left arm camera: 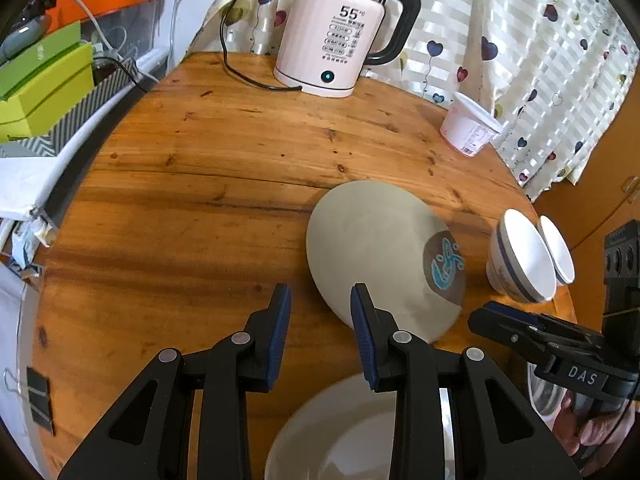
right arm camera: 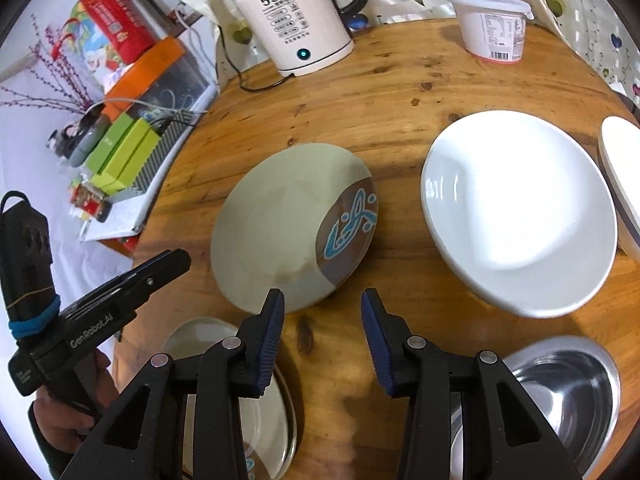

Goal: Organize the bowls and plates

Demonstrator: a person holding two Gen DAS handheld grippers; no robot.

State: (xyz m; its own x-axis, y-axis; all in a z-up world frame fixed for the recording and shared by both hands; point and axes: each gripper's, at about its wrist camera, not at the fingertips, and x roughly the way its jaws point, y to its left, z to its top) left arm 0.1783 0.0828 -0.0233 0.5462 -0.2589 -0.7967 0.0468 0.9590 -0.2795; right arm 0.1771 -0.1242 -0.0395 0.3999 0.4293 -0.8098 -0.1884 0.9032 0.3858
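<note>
A grey-green plate with a brown patch and blue motif [left arm camera: 376,256] [right arm camera: 292,224] lies on the round wooden table [left arm camera: 200,184]. My left gripper [left arm camera: 320,312] is open and empty, its right finger just over the plate's near edge. My right gripper [right arm camera: 322,320] is open and empty just short of that plate. A second pale plate [left arm camera: 344,432] [right arm camera: 264,408] lies under the left gripper's fingers. A large white plate [right arm camera: 520,208] sits at right. White bowls with blue bands [left arm camera: 520,260] stand at the table's right edge. A steel bowl [right arm camera: 560,392] sits near right.
A pink electric kettle [left arm camera: 332,36] [right arm camera: 292,20] with its cord stands at the back. A white yogurt tub [left arm camera: 468,128] [right arm camera: 492,28] stands back right. Green boxes [left arm camera: 44,88] and clutter sit off the table's left. A curtain [left arm camera: 540,60] hangs behind.
</note>
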